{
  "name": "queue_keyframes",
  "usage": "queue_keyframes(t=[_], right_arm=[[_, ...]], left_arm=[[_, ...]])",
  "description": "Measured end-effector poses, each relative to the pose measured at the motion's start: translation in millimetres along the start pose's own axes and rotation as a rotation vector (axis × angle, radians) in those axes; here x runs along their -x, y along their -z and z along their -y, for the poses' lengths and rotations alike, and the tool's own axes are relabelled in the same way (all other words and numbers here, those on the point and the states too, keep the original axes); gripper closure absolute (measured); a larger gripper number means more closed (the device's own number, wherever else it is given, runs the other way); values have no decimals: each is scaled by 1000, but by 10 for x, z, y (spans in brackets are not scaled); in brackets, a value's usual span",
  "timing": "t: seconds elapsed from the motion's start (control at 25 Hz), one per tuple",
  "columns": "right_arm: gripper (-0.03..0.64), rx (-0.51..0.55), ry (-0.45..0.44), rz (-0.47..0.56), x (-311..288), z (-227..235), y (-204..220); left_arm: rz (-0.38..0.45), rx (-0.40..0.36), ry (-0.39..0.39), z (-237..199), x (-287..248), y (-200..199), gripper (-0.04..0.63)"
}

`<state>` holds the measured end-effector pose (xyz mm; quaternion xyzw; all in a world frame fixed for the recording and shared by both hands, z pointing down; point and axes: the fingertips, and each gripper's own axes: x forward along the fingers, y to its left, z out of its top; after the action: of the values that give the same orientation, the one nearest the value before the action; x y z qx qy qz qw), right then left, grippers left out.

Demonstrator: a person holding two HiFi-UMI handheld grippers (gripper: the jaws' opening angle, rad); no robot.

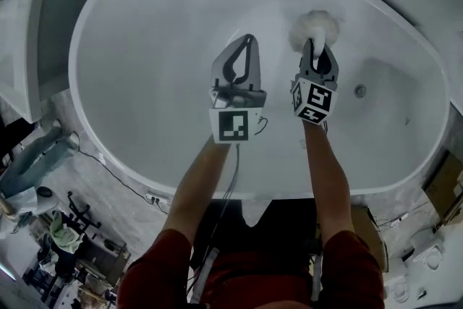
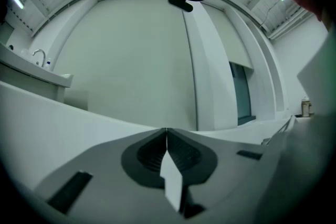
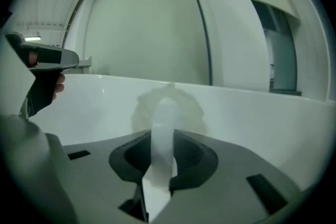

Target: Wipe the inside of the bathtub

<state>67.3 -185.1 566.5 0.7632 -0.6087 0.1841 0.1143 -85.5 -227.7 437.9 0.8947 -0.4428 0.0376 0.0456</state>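
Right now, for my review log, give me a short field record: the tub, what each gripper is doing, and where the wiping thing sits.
setting: white oval bathtub, seen from above
left gripper: jaws together, nothing between them, over the tub's middle
right gripper: jaws clamped on the white fluffy wiping pad
pad position: against the tub's inner wall, far side; contact looks likely
round metal drain fitting: uncovered, to the right of the right gripper

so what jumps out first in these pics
The big white oval tub fills the head view. The right gripper is shut on a fluffy white pad at the tub's far inner wall. The left gripper hangs shut and empty beside it, over the tub's middle.
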Motion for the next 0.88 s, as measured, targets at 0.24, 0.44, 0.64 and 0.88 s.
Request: queue_keyframes(t=[0.24,0.44,0.64,0.88], right_arm=[[526,24,-92,-14,-541,-1117,209],[526,63,-120,-4,-964,-1545,373],[526,75,-80,22,-1327,-1302,326],[525,102,-56,9,-1763,-1240,544]], left_arm=[[-14,-18,-49,-858,242,246,580],[-28,-17,-63,-1233,259,519,580],[-44,-9,-51,-1111,168,645,580],[-74,-4,-42,-1072,74,1027,580]])
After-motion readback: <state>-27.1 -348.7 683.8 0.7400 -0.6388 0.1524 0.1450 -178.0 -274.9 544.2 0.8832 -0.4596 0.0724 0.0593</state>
